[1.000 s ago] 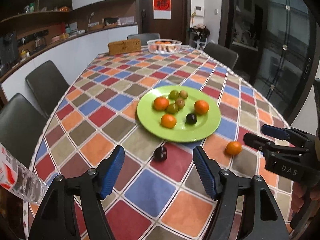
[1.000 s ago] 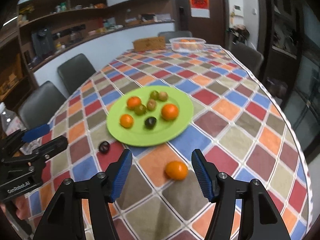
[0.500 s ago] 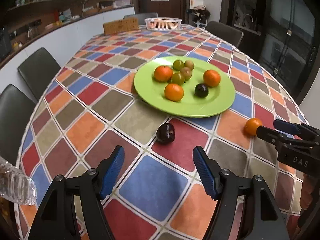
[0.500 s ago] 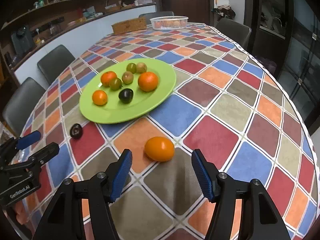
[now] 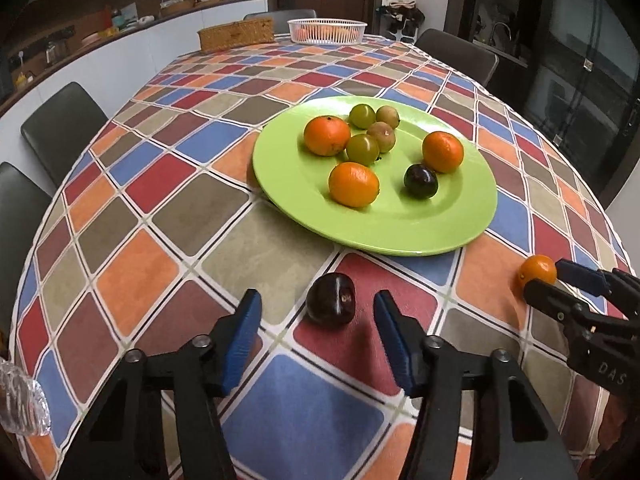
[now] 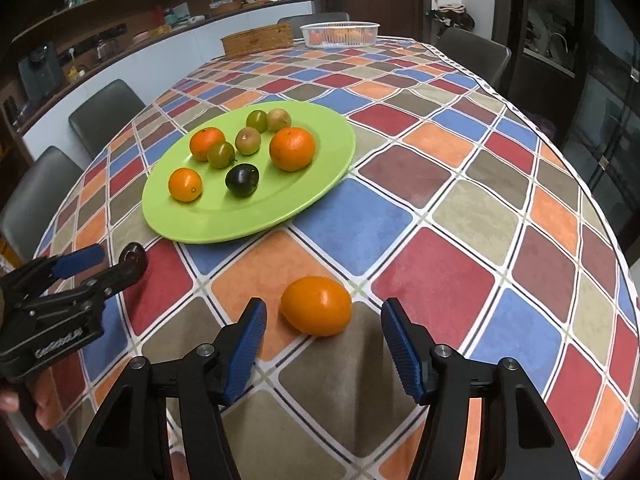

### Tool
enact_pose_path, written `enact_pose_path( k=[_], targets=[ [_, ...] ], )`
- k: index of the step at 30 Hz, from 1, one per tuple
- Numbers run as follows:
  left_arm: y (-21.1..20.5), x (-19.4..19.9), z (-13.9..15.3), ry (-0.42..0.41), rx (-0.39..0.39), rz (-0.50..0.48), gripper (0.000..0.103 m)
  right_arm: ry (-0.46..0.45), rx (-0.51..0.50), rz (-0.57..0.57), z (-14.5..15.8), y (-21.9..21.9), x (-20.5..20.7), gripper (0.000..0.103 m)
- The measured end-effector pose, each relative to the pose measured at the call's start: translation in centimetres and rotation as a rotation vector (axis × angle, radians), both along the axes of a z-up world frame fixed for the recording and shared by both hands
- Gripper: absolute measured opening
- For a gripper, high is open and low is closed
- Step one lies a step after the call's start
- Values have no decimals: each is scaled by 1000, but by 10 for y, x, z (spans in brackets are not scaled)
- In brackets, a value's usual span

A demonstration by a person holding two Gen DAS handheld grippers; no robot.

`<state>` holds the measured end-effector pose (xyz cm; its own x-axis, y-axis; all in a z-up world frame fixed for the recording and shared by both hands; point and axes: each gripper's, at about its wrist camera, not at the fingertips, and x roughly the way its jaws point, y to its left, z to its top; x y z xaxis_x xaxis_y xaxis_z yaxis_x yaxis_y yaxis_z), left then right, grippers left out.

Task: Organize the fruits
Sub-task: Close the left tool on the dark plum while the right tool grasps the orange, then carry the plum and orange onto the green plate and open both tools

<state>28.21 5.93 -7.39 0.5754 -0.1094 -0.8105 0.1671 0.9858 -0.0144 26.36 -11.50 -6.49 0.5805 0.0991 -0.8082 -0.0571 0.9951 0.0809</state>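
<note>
A green plate (image 5: 400, 232) (image 6: 188, 224) holds several oranges, green fruits and a dark plum. A loose dark plum (image 5: 331, 299) lies on the tablecloth between the tips of my open left gripper (image 5: 318, 312); in the right wrist view it (image 6: 134, 254) shows partly behind that gripper (image 6: 106, 260). A loose orange (image 6: 316, 306) lies between the tips of my open right gripper (image 6: 324, 320); in the left wrist view it (image 5: 538, 270) sits at the tips of that gripper (image 5: 560, 278). Neither fruit is gripped.
The table has a checked cloth (image 5: 160, 216). A white basket (image 5: 326, 30) with oranges and a wicker box (image 5: 236, 34) stand at the far end. Dark chairs (image 5: 60, 128) stand around the table. A plastic bottle (image 5: 20, 404) is at the left wrist view's lower left.
Both grippers have moved forward and down toward the table. The plum now lies between the left fingers and the orange between the right fingers. Both stay open.
</note>
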Motion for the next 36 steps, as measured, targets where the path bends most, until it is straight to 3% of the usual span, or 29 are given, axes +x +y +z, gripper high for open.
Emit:
enact_pose_path(
  k=[9,18,36],
  targets=[
    [-2,5,-8,29,-35,-5,26,18,5,28,-6,3,4,40],
    [-5,-6,5,10,-64,-16,26,-18,6,49,0,2,-1,39],
    [-18,-41,60,-125,-71,-52,26,-143,51,113,46,-5,-21,39]
  ],
)
